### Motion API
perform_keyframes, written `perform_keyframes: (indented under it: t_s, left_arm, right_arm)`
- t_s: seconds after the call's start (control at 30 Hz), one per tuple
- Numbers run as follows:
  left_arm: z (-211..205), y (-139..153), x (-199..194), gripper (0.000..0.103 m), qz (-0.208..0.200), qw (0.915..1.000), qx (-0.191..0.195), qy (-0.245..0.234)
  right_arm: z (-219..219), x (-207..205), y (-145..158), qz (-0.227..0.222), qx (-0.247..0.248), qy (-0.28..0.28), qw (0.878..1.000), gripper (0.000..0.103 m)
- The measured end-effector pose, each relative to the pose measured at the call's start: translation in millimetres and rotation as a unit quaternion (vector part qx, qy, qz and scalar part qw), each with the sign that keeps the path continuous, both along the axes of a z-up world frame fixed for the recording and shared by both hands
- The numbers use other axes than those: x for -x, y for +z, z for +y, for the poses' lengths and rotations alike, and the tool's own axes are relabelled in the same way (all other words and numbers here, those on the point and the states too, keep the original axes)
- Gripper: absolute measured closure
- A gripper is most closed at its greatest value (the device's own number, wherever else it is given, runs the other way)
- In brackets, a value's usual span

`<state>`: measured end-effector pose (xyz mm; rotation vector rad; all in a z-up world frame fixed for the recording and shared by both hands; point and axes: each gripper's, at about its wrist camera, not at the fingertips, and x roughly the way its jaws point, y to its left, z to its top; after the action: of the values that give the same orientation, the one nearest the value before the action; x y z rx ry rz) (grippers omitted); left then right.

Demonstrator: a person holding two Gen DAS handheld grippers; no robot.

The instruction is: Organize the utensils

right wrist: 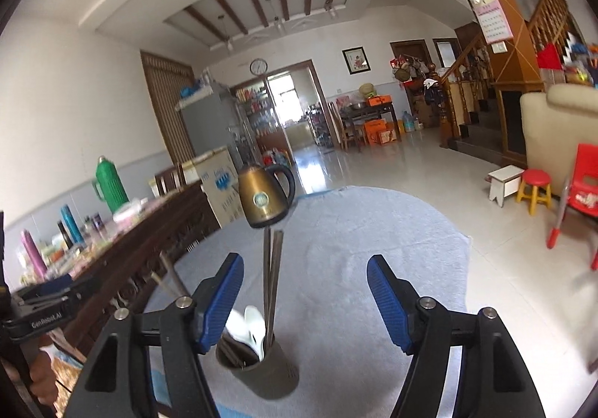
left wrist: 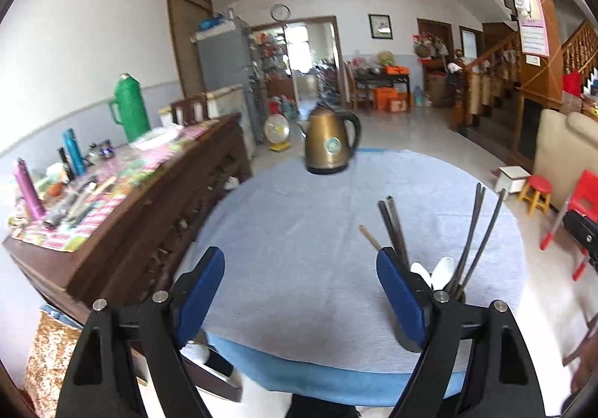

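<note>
- Left gripper [left wrist: 301, 281]: jaws spread, empty, over near edge of desk [left wrist: 299, 231] with pale blue cloth.
- Bronze kettle [left wrist: 330, 141] at far middle of desk.
- Dark utensil holder [right wrist: 261, 365] near right of desk, upright; chopsticks [right wrist: 272, 276] and white spoons [right wrist: 248, 328] standing inside.
- Right gripper [right wrist: 304, 300]: jaws spread, empty, just above holder.

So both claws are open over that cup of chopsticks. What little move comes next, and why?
Probably pull both back: the cup on the table already holds chopsticks and white spoons. The left gripper and right gripper are open and empty, and no loose utensil is clearly visible.
</note>
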<state>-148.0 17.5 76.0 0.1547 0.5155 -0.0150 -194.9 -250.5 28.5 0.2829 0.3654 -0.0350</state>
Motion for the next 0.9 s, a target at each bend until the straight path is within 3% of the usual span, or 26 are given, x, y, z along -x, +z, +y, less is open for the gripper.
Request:
perform_keyframes:
  t_s: [0.2,0.43,0.6,0.9]
  left_arm:
    - [14.2,3.8,15.6,0.016,-0.003,0.9999,0.002,0.013]
    - [33.4,-4.9,22.3,0.012,-0.001,0.9985,-0.009,0.054]
    - [36.2,-10.1,36.1,0.011,0.002,0.9984,-0.015,0.054]
    - [32.1,-2.8,54.8,0.011,-0.014,0.9987,-0.016,0.046]
  right_arm:
    - [20.6,20.9,8.3,0.028,0.018,0.015,0.999,0.031]
    - [35.4,32.1,-2.4,0.074,0.02,0.022,0.997,0.028]
    - [42.3,36.0,-9.7,0.1,0.013,0.024,0.995,0.027]
    - [56.9,40.1,-6.4,0.104,0.009,0.028,0.994,0.027]
